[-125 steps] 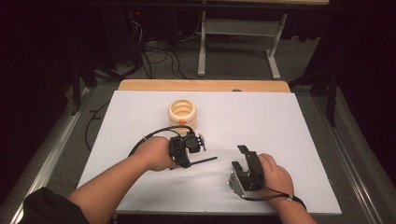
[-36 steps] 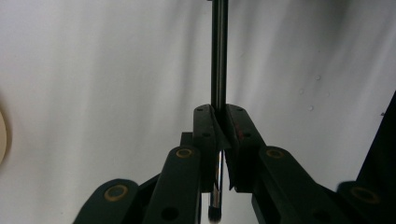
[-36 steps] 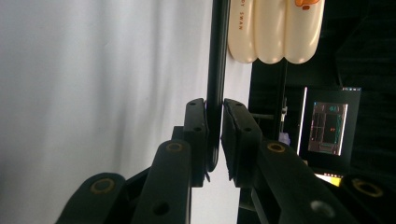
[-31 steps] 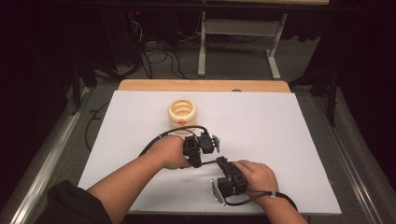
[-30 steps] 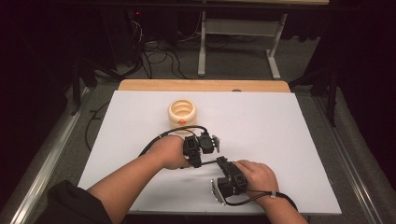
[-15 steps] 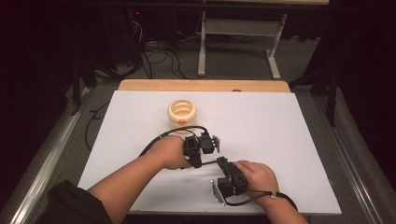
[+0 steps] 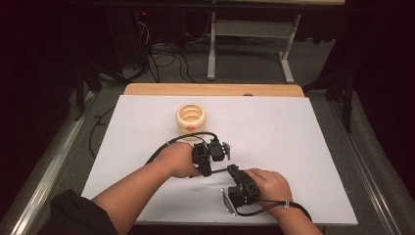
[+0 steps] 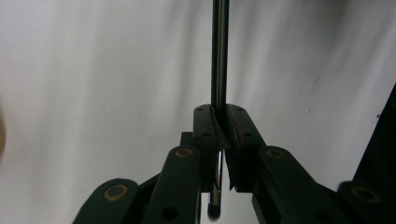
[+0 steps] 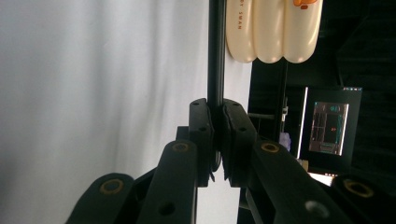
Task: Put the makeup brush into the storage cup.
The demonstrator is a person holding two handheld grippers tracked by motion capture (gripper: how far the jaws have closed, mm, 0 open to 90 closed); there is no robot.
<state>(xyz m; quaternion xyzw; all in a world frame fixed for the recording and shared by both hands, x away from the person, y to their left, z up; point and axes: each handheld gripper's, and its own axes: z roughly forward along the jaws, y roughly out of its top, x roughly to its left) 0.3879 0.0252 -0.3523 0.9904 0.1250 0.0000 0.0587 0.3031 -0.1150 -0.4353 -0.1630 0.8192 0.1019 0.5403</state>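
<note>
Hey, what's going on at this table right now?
A person holds a thin black rod above the white table. The left gripper and the right gripper are each shut on the rod. A cream ribbed ring-shaped holder stands apart, farther back.

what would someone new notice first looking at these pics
Probably the two hands meeting low on the white table, where the left hand-held gripper and the right hand-held gripper each clamp an end of one thin dark rod. Next comes the cream ribbed ring-shaped holder with an orange mark, standing alone toward the table's far side, apart from both hands.
</note>
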